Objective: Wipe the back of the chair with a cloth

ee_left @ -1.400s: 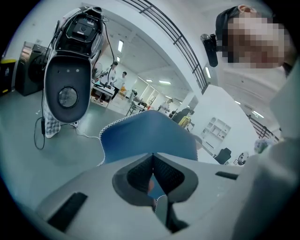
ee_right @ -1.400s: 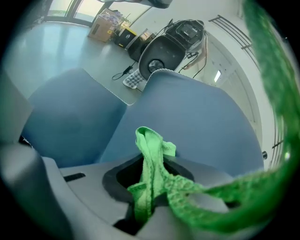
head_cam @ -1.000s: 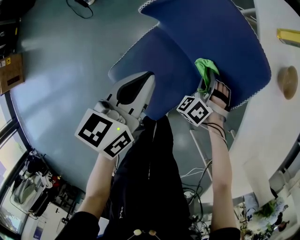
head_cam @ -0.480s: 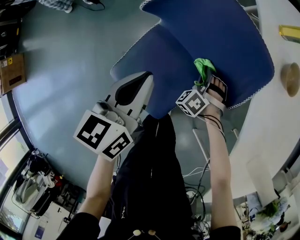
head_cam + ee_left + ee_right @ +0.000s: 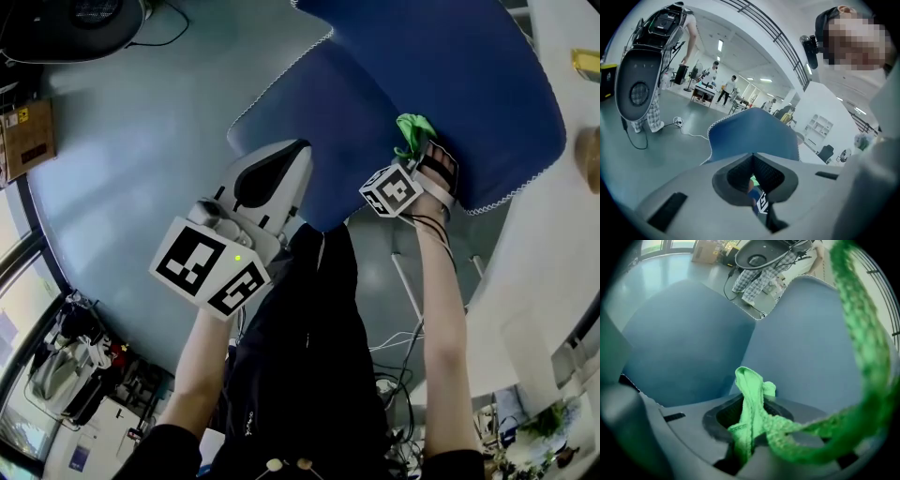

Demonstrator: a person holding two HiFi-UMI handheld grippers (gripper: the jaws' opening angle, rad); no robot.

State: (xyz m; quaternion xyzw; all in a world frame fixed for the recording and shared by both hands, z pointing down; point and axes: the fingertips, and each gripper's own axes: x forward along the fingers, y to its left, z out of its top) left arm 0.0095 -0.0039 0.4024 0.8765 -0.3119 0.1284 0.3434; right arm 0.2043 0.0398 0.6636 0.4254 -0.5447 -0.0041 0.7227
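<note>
- The right gripper [image 5: 419, 148] is clamping a green cloth [image 5: 412, 127], its jaws pinching the bunched fabric between them.
- The cloth is lying against the blue chair [image 5: 450, 75], near the stitched edge of its wider panel, with a loose end hanging close across the right gripper view.
- The left gripper [image 5: 298, 155] is pointing at the near edge of the chair's narrower panel, its jaws pressing together with nothing between them.
- A white table [image 5: 562, 234] is standing just beside the chair.
</note>
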